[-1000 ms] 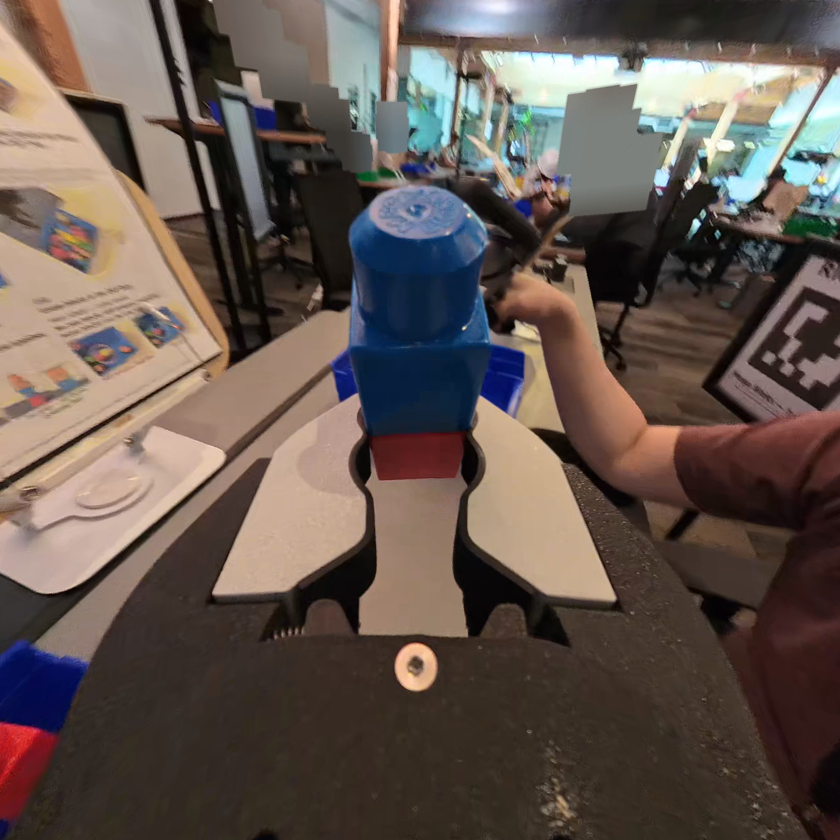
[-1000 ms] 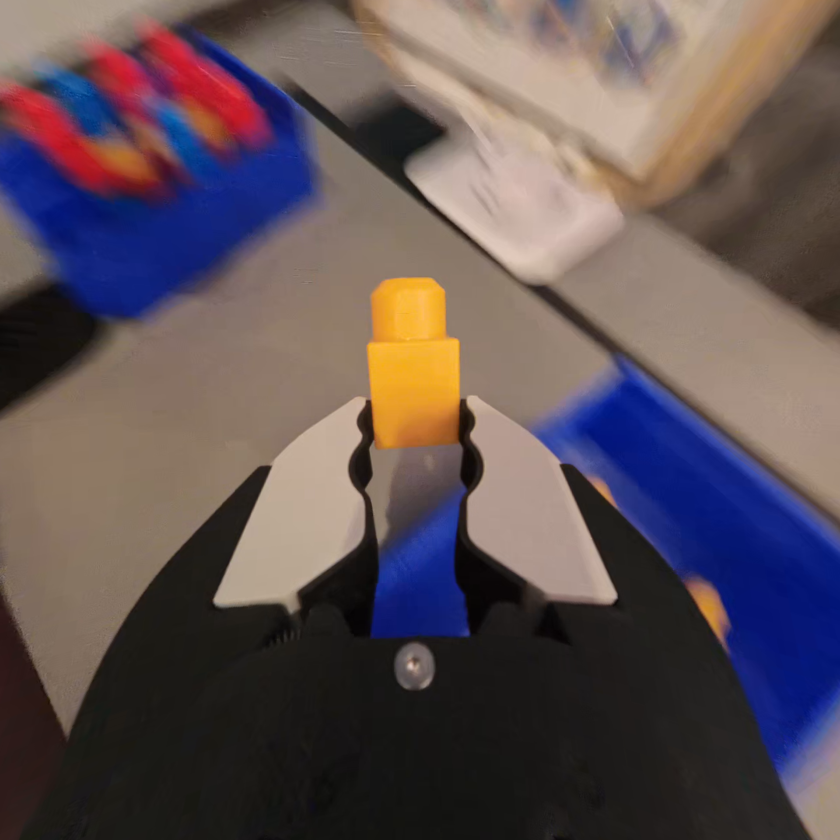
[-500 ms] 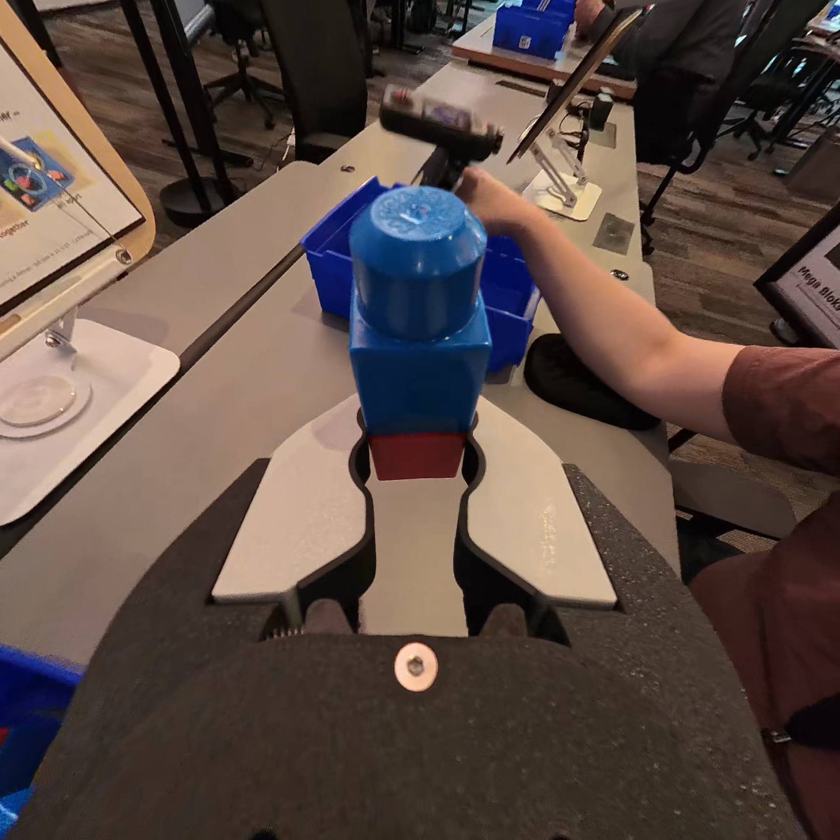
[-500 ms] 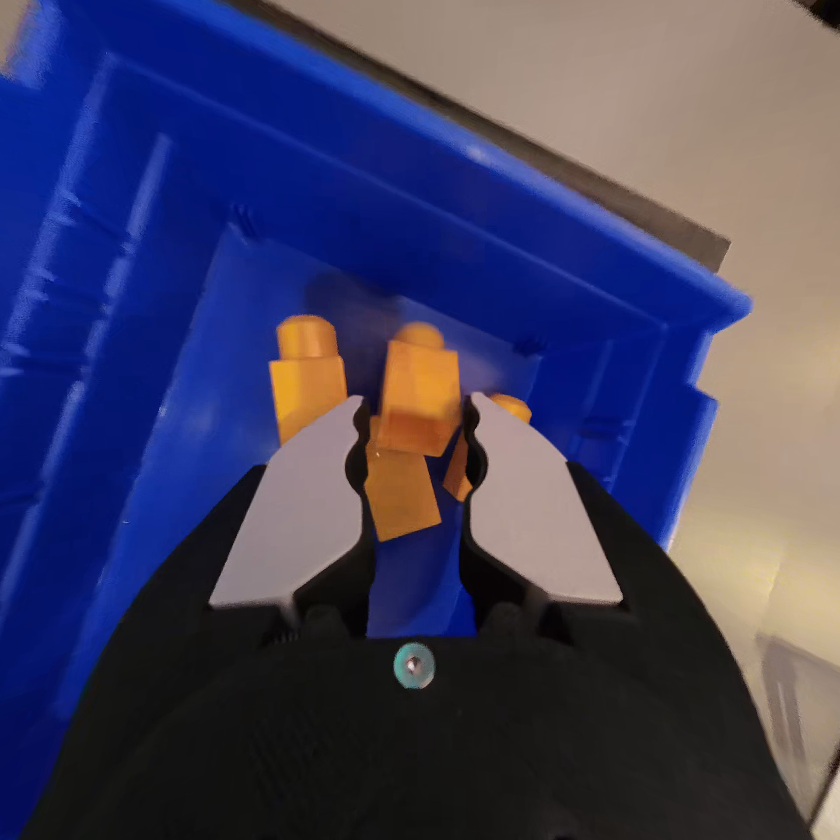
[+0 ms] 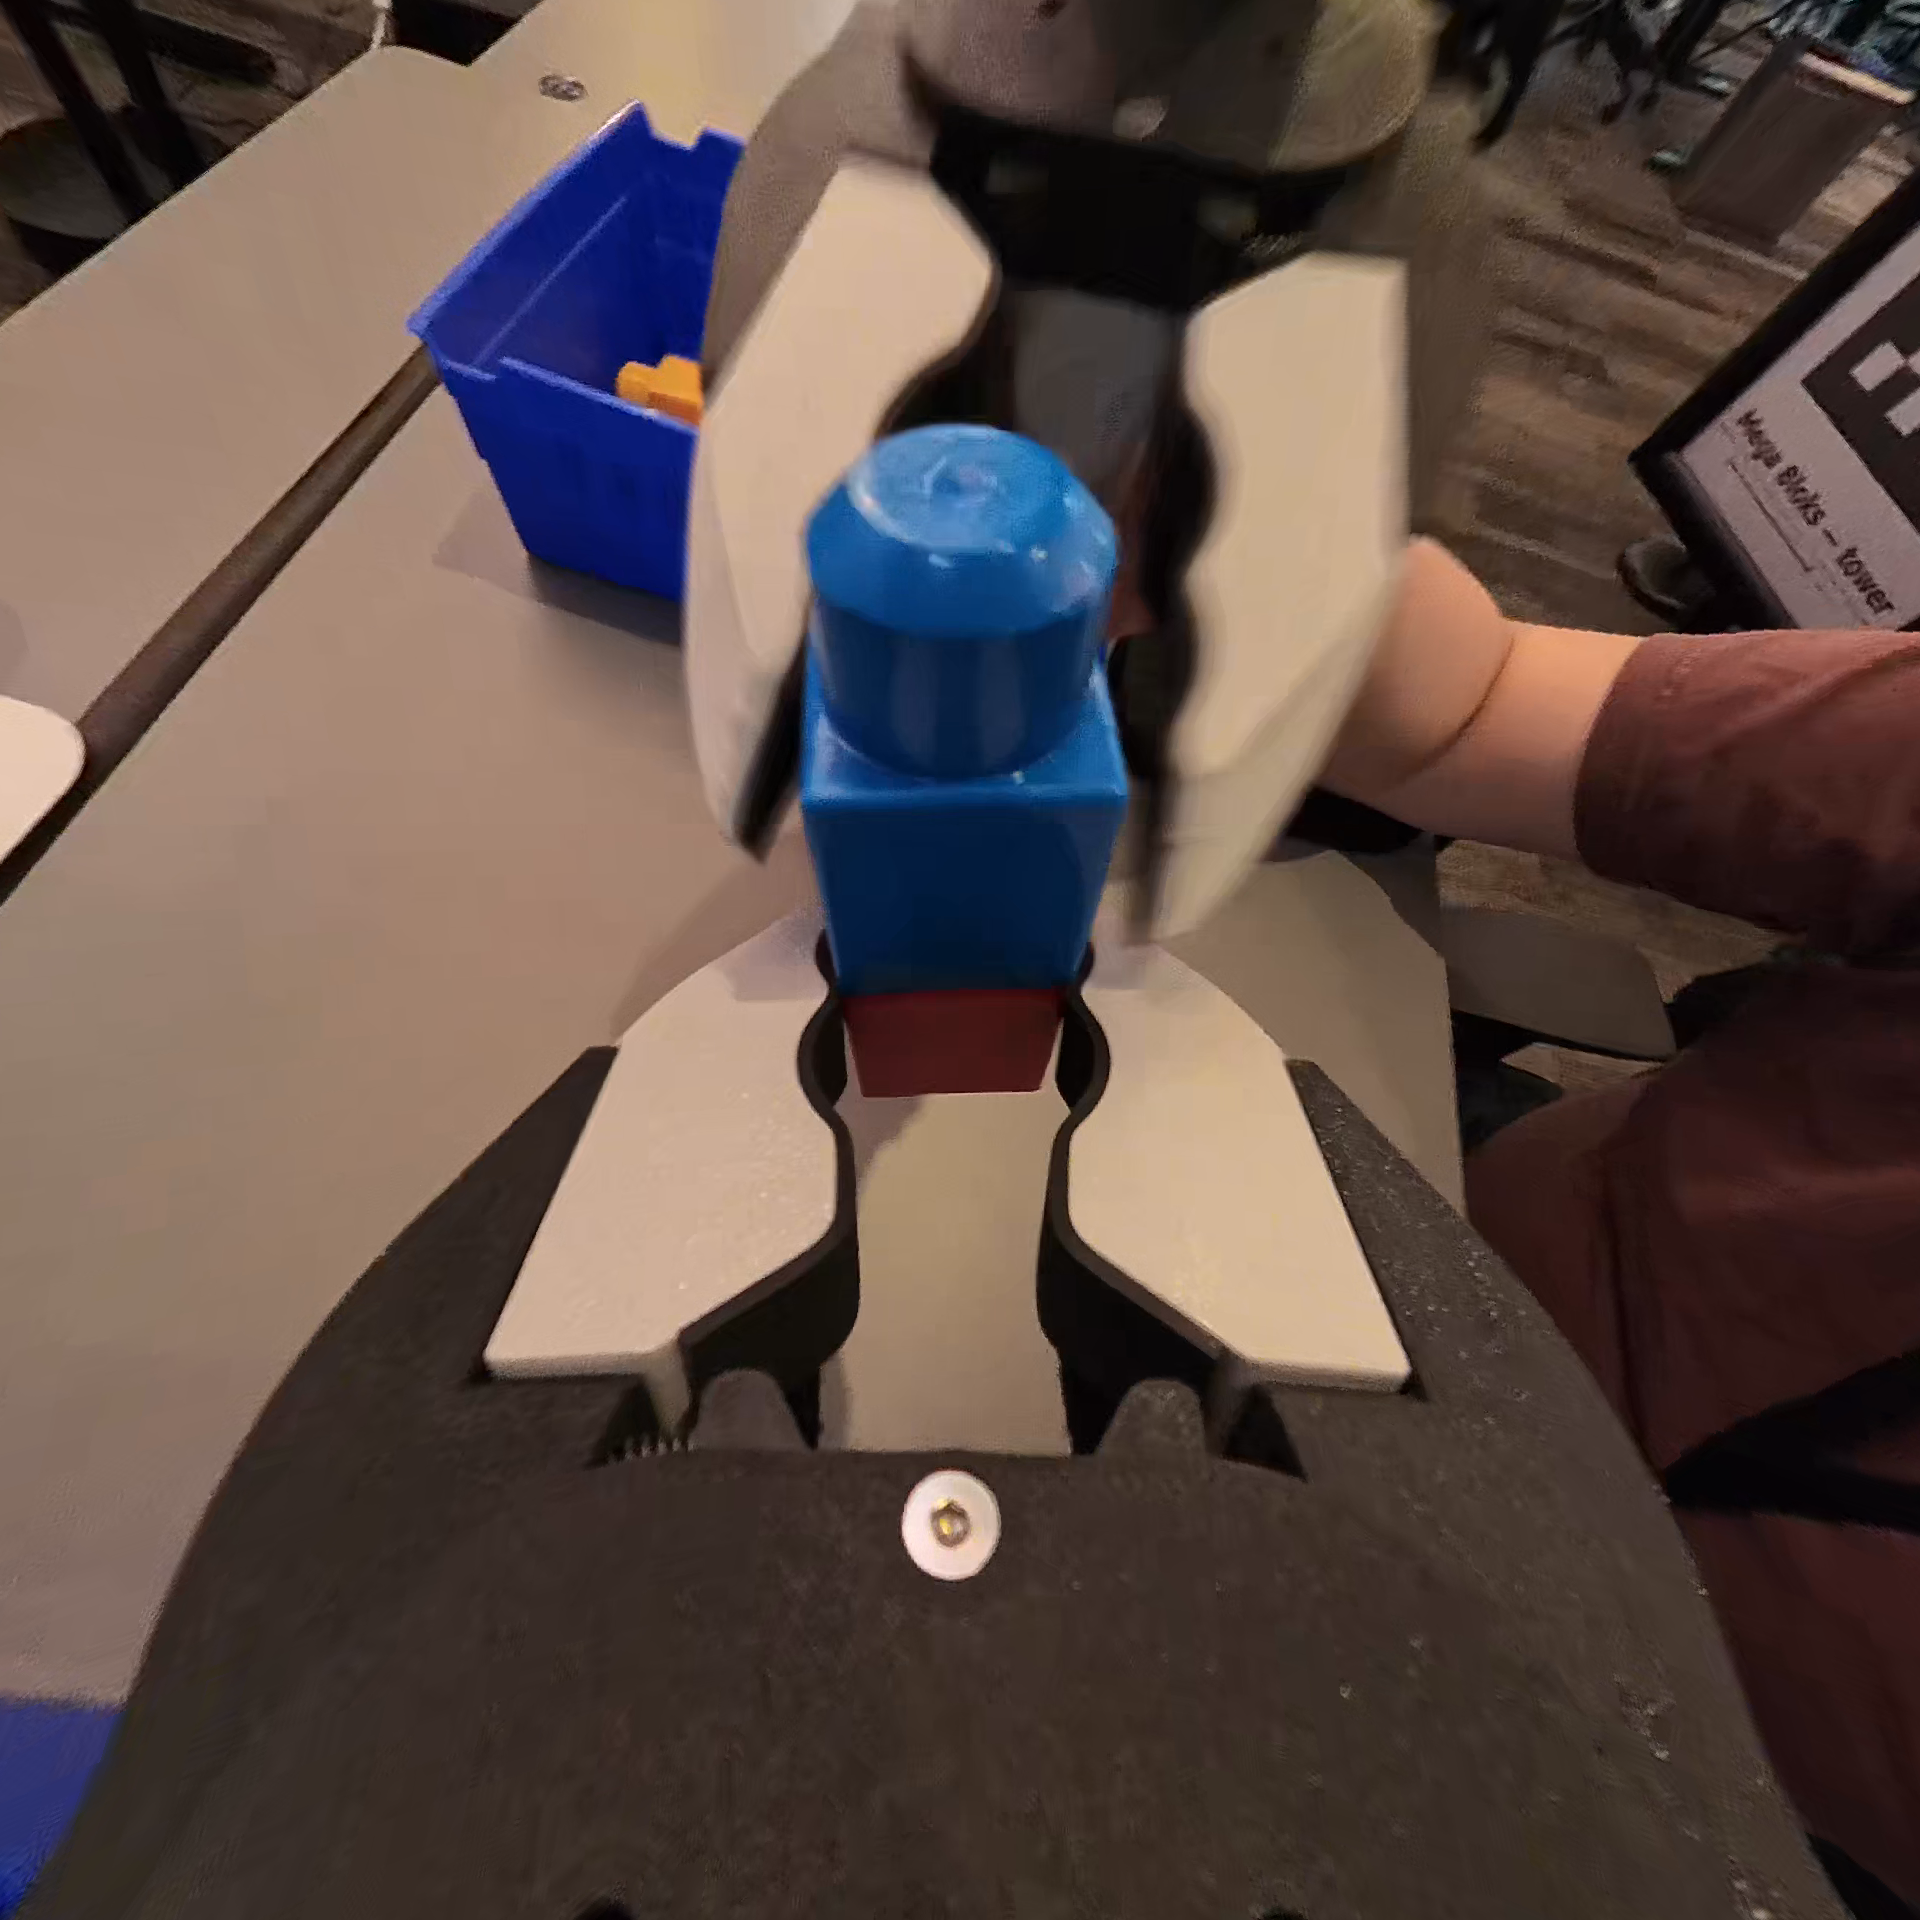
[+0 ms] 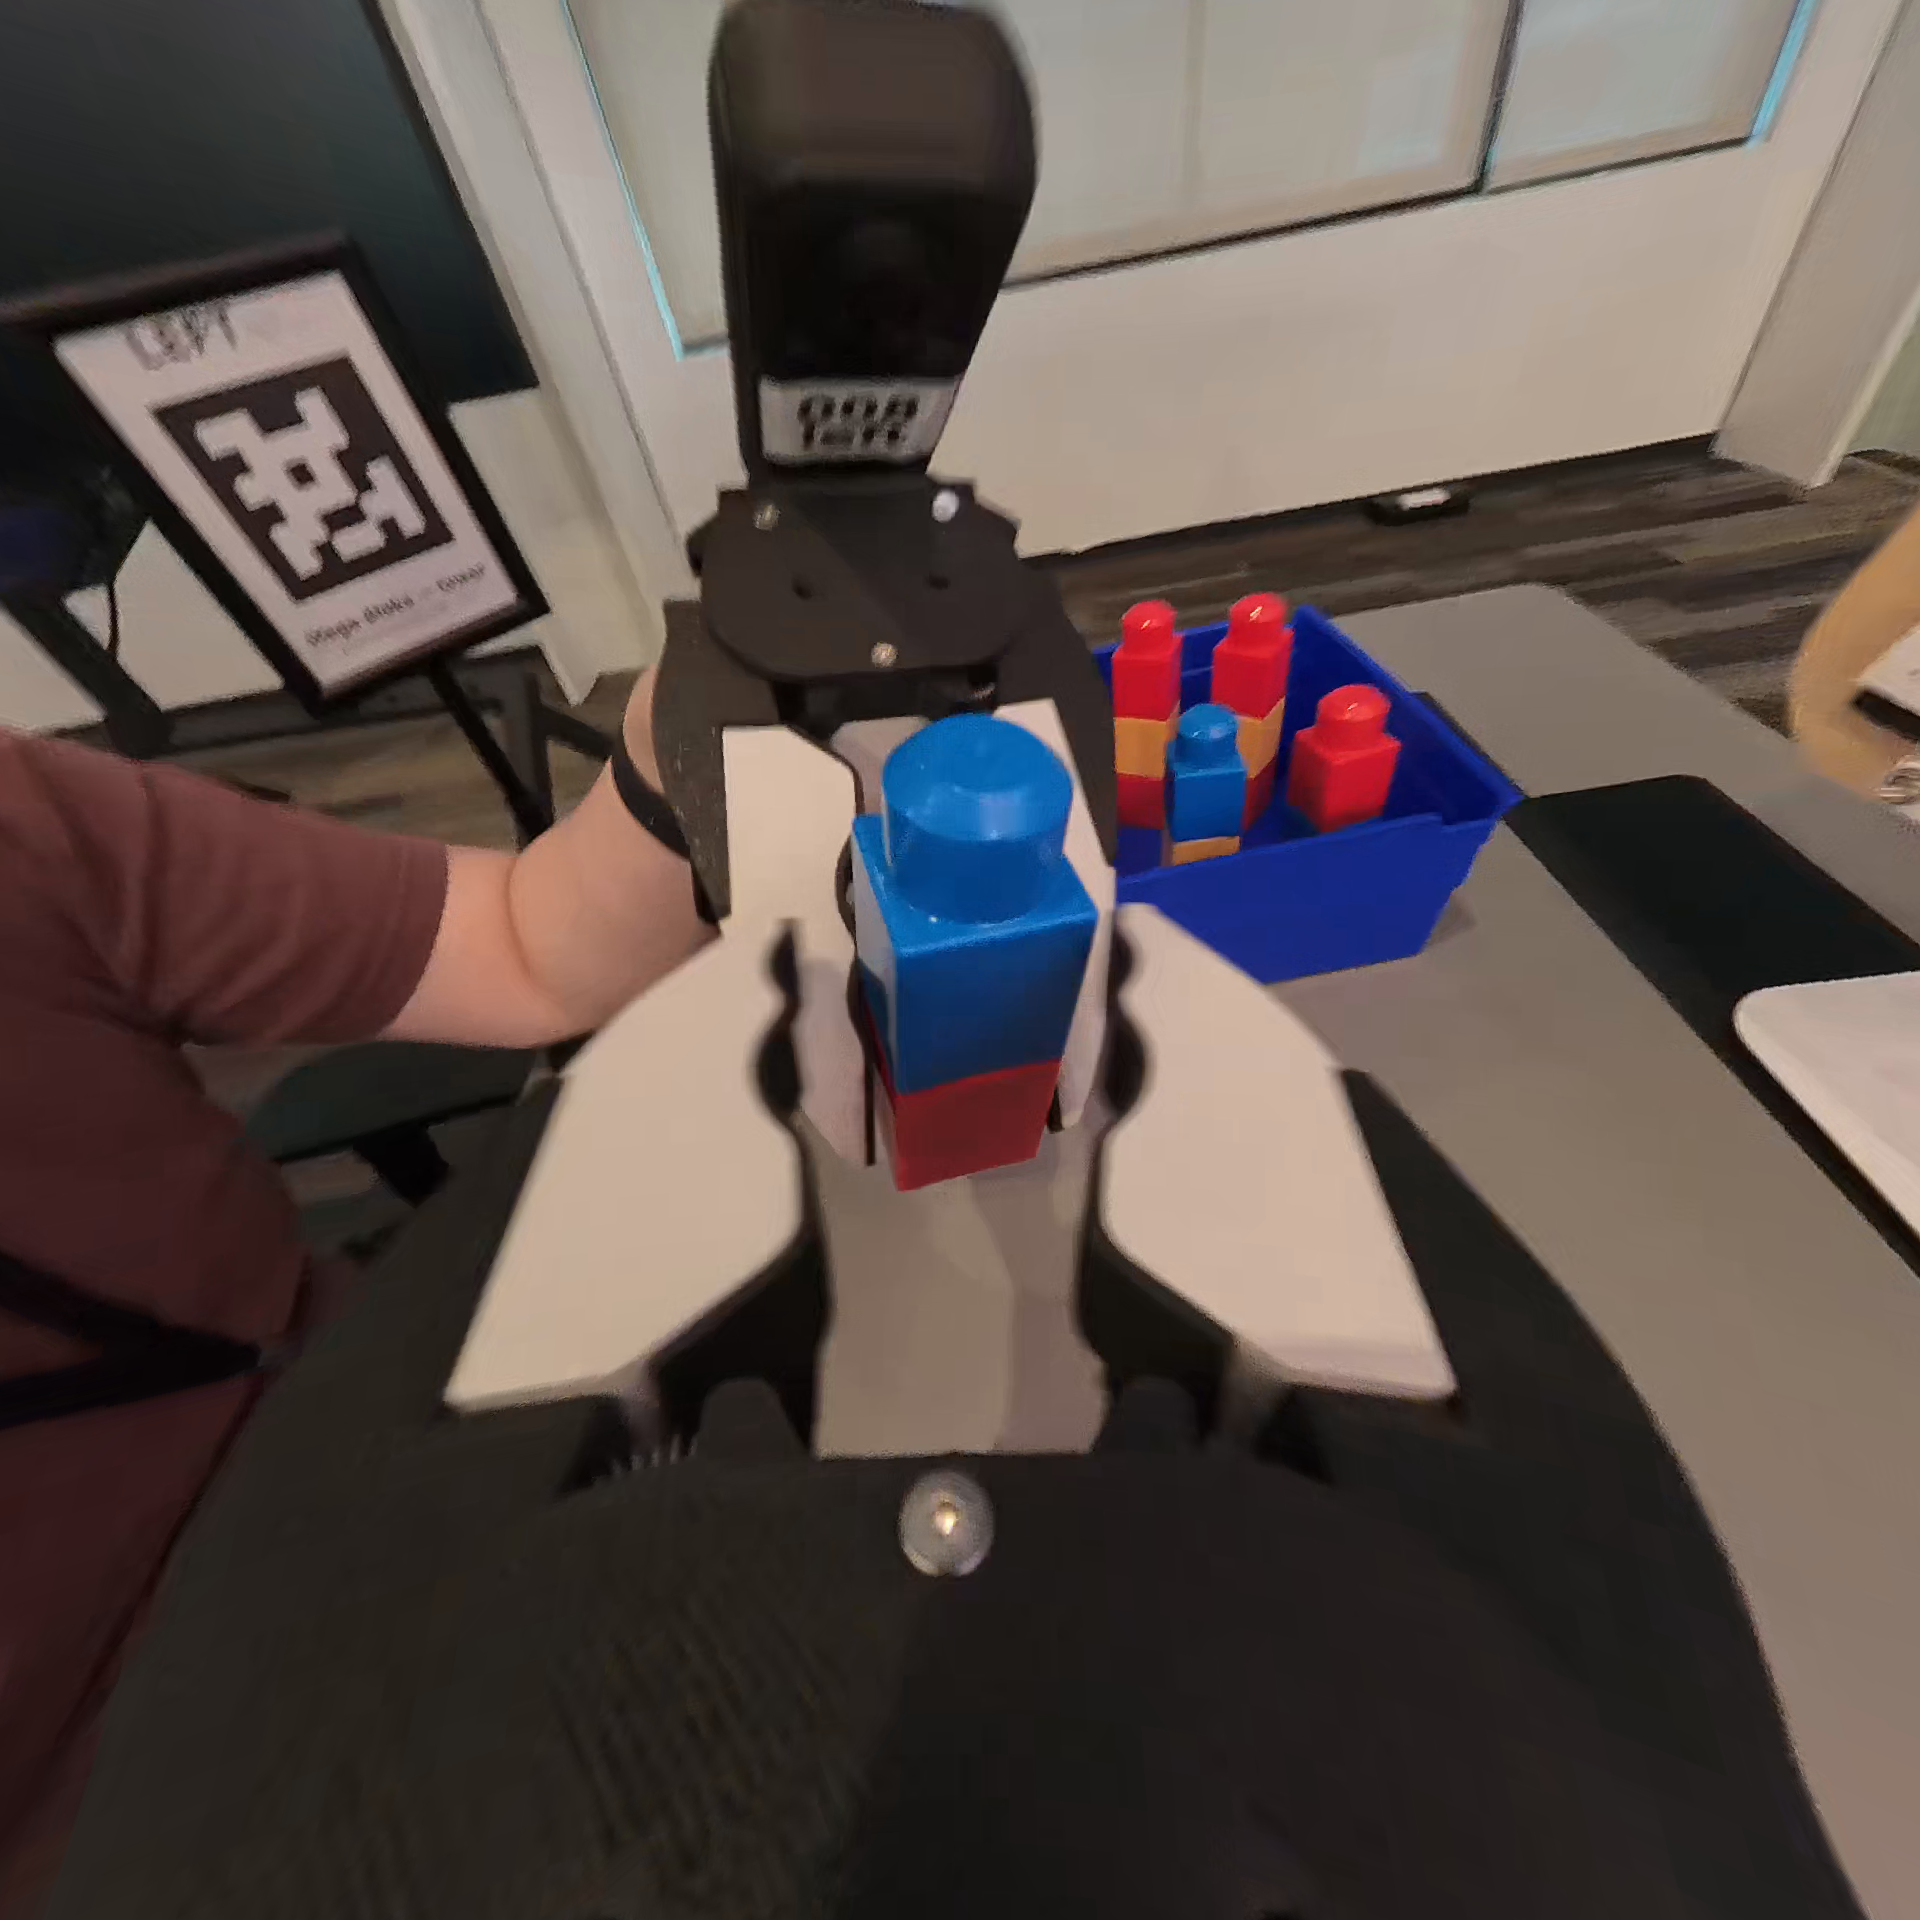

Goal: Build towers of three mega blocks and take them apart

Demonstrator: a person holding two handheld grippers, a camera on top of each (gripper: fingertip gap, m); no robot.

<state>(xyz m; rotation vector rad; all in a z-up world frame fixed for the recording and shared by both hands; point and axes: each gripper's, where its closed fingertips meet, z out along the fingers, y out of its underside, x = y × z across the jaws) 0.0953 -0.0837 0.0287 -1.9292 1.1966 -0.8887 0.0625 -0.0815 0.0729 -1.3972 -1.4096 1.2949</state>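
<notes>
My left gripper [image 5: 954, 966] is shut on a two-block stack, a blue block [image 5: 961, 831] pressed onto a red block [image 5: 951, 1044]. Its pads grip the stack at the join of the two blocks. My right gripper [image 6: 954, 935] is open and faces the left one. Its fingers [image 5: 1278, 582] stand on either side of the blue block [image 6: 977, 966] with gaps showing, not pressing on it. The right wrist view shows the red block [image 6: 966, 1132] at the bottom of the stack, held above the grey table [image 6: 1558, 1143].
A blue bin [image 5: 561, 436] with orange blocks [image 5: 665, 384] stands at the far left. Another blue bin [image 6: 1351, 894] holds several block towers [image 6: 1247, 665]. A framed marker sign [image 6: 301, 478] stands beside the table, and a white stand base [image 6: 1849, 1060] lies at the right.
My right gripper carried an orange block to the blue bin, opened and let it drop there, then swung over to straddle the blue block. My left gripper kept its hold on the stack.
</notes>
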